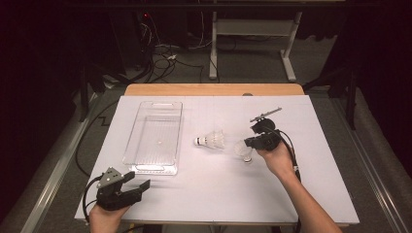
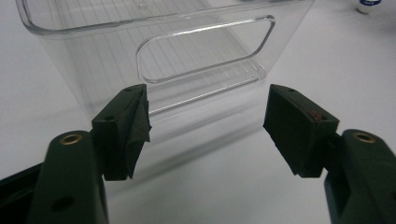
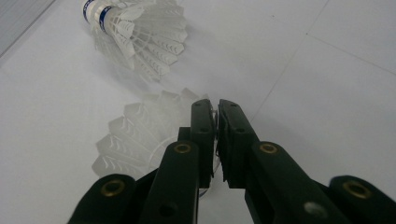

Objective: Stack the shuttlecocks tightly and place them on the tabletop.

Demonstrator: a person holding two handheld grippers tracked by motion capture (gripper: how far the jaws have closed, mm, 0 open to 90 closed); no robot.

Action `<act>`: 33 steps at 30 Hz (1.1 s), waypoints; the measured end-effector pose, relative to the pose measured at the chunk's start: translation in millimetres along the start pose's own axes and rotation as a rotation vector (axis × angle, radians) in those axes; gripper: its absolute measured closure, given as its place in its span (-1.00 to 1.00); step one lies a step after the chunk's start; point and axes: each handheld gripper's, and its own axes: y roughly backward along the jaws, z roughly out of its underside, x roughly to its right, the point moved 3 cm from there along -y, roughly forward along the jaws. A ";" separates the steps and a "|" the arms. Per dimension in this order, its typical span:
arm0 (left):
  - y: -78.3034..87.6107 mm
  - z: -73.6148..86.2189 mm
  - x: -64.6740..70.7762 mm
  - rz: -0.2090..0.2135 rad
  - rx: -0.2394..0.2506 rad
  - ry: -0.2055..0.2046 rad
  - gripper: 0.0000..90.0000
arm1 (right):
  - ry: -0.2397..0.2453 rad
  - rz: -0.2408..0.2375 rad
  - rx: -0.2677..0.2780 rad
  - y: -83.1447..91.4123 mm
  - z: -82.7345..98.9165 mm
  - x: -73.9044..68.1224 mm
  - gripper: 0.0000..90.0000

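Note:
Two white feather shuttlecocks are on the white sheet. One shuttlecock lies on its side mid-table, its cork pointing left toward the clear plastic tray. My right gripper is shut on the feather rim of the other shuttlecock, just right of the first; a thin edge of feather shows between the pads. My left gripper rests open at the near left. It faces the tray's handle end with nothing between its jaws.
A cork tip shows beyond the tray's right corner. The wooden table edge runs along the back of the sheet. Cables and desk legs lie on the floor beyond.

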 end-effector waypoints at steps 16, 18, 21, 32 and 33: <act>-0.4 0.0 0.2 -0.002 0.000 0.001 -0.29 | -0.040 0.004 0.004 7.5 16.5 16.0 0.89; -0.5 0.0 0.1 -0.001 -0.001 0.001 -0.29 | -0.042 0.005 0.001 7.8 18.5 17.6 0.89; -0.6 0.0 0.2 -0.002 0.000 0.001 -0.29 | -0.049 0.006 -0.001 8.3 21.3 19.8 0.89; -0.7 0.0 0.2 -0.002 -0.001 0.001 -0.29 | -0.082 0.012 0.001 8.5 35.4 30.0 0.89; -0.7 0.0 0.2 -0.002 -0.001 0.001 -0.29 | -0.088 0.014 0.003 8.0 38.8 32.1 0.89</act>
